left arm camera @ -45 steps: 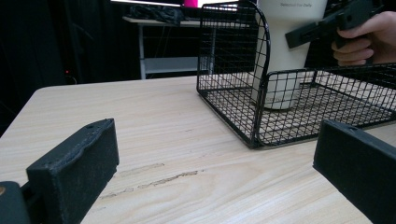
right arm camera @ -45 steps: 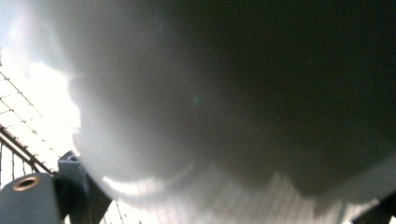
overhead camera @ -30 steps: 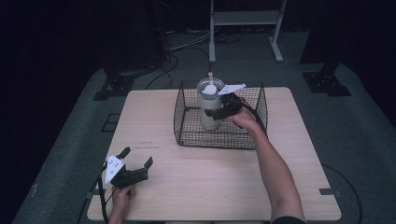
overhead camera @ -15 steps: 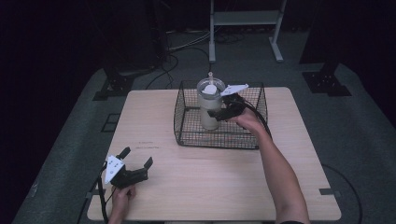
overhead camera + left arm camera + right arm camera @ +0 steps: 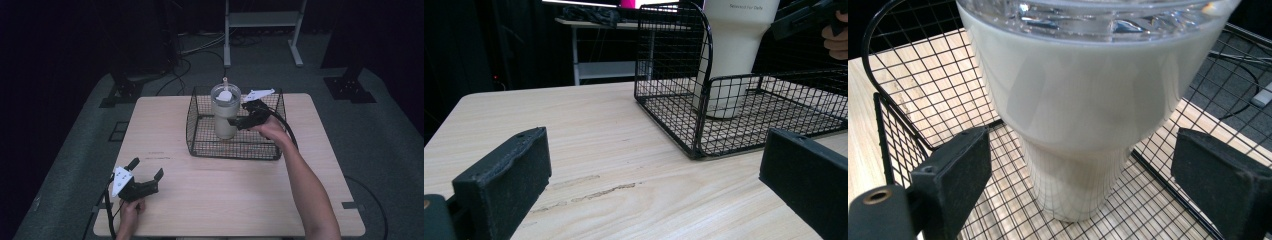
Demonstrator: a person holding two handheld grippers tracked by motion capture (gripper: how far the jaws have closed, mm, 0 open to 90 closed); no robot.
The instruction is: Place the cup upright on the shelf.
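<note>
the tumbler (image 5: 225,112) is standing upright in the wire basket (image 5: 235,148) on the table (image 5: 225,195). the right gripper (image 5: 1083,175) is sitting wide open, jaws flanking the tumbler, gripping nothing. the left gripper (image 5: 142,184) is resting open and empty near the table's front edge. judged step: grasp approach. next move requires closing squarely on the body.

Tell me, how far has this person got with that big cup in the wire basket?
Done, it seems: the cream tumbler stands upright inside the black wire basket. In hand: the right gripper is at the tumbler, jaws open on either side, gripping nothing. Whether it is arriving or leaving, I cannot tell. The left gripper rests open near the table's front corner, unused.
</note>
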